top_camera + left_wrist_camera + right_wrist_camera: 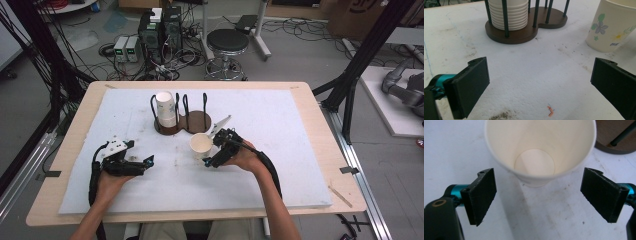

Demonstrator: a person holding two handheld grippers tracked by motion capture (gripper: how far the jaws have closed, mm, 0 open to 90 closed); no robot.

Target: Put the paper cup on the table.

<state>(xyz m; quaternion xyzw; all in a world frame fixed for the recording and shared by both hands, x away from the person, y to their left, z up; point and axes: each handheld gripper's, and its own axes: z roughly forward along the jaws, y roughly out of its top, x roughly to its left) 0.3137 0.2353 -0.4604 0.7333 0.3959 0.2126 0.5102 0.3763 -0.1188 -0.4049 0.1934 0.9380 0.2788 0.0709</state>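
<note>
Bench (310, 150) under a white pad, far corners cut off by dark frame posts. Cup rack (182, 120) on a brown base, its stack of cups (166, 110) cropped at the top in the left gripper view. Upright paper cup (201, 145) just before the rack, flower print plain, small blue mark unreadable. Right gripper (215, 150) open beside the cup, jaws clear of it. Left gripper (142, 164) open, empty.

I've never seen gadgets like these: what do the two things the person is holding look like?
Each hand-held gripper is black: the left carries a grey three-cornered plate, the right trails a thick black cable. Flat black pads sit on teal fittings. Forearms are bare.
</note>
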